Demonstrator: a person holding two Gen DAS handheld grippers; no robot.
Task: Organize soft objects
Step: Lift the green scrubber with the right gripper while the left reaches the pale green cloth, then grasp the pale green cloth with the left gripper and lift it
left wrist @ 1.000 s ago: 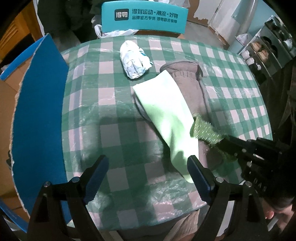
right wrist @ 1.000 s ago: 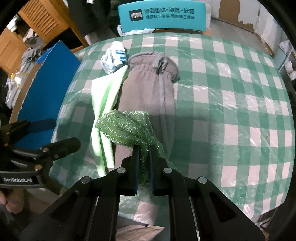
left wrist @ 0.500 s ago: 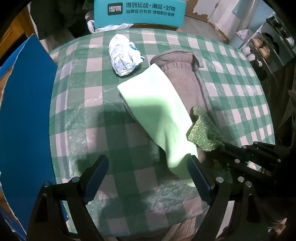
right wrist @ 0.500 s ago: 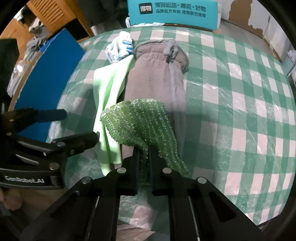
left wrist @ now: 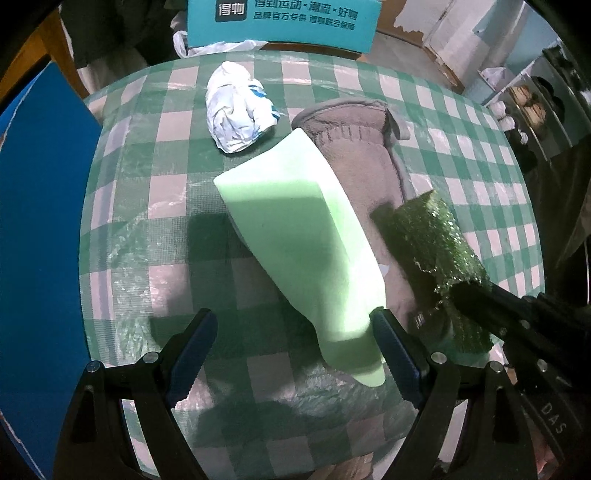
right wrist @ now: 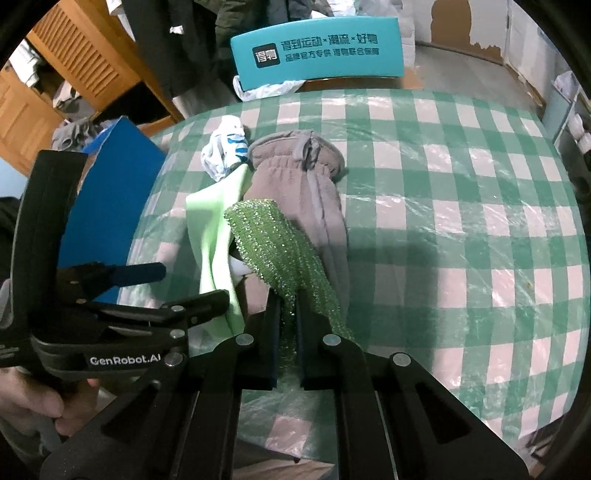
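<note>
Right claw (right wrist: 287, 325) clamps glittery green cloth (right wrist: 273, 243).

1 grey fleece garment (left wrist: 354, 155), 1 pale green cloth (left wrist: 306, 240), 1 glittery green scrubbing cloth (right wrist: 280, 254), 1 crumpled white bag (left wrist: 236, 107), 1 teal box (right wrist: 317, 51), 2 grippers.

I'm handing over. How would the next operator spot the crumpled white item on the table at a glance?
Start from the green checked tablecloth and look to its far side, near the teal sign. The crumpled white bundle with blue markings lies there, just beyond the tip of the pale green cloth. It is the only balled-up white thing; its neighbours lie flat.
</note>
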